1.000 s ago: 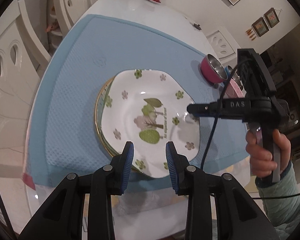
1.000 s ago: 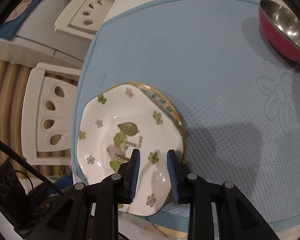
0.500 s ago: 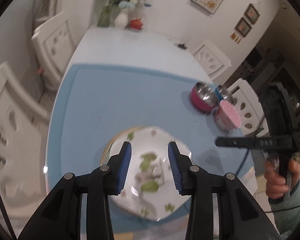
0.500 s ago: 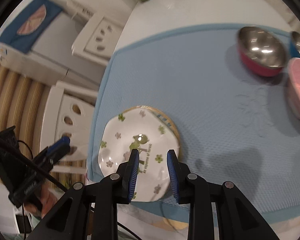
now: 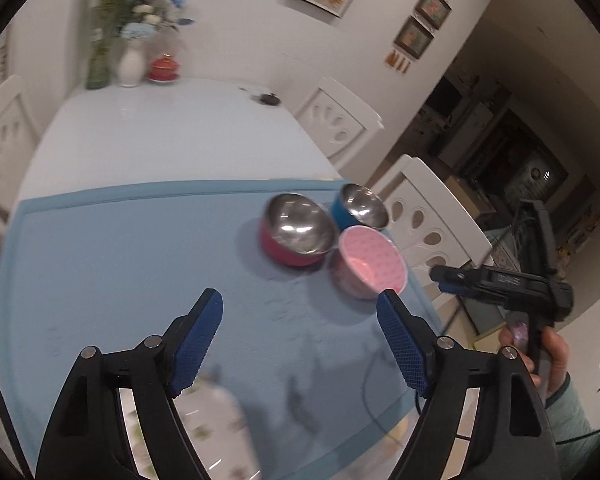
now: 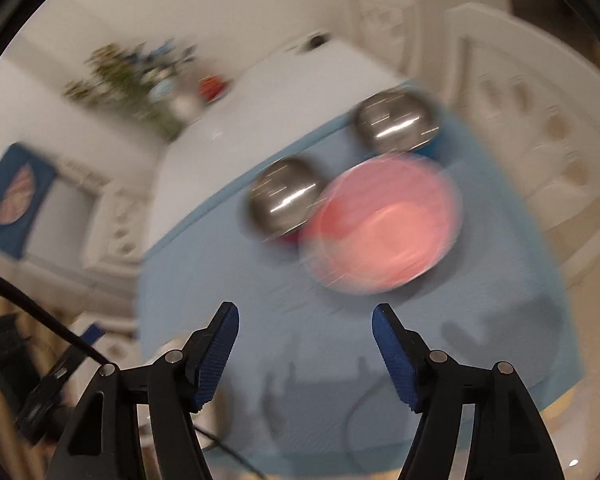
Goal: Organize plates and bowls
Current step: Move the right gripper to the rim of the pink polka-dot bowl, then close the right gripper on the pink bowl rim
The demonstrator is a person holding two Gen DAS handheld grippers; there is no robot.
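Note:
Three bowls stand together at the right side of the blue mat (image 5: 120, 248): a red-sided steel bowl (image 5: 296, 228), a blue-sided steel bowl (image 5: 360, 204) and a pink bowl (image 5: 370, 264). My left gripper (image 5: 298, 304) hovers above the mat short of them, its jaws opening with nothing between them. The flowered plate (image 5: 208, 420) shows blurred at the bottom edge behind its fingers. My right gripper (image 6: 305, 314) is also opening and empty, pointing at the blurred pink bowl (image 6: 384, 224) and the steel bowls (image 6: 284, 200). In the left wrist view it appears side-on at the right (image 5: 444, 278).
The mat lies on a white table (image 5: 160, 128). A vase of flowers (image 5: 132, 64) and a small red pot (image 5: 164, 68) stand at its far end. White chairs (image 5: 428, 216) line the right side. A hand (image 5: 548, 352) holds the right gripper's handle.
Both grippers have risen off the flowered plate and swung toward the bowls. Their jaws went from nearly shut to wide. The plate has slid to the bottom of both views.

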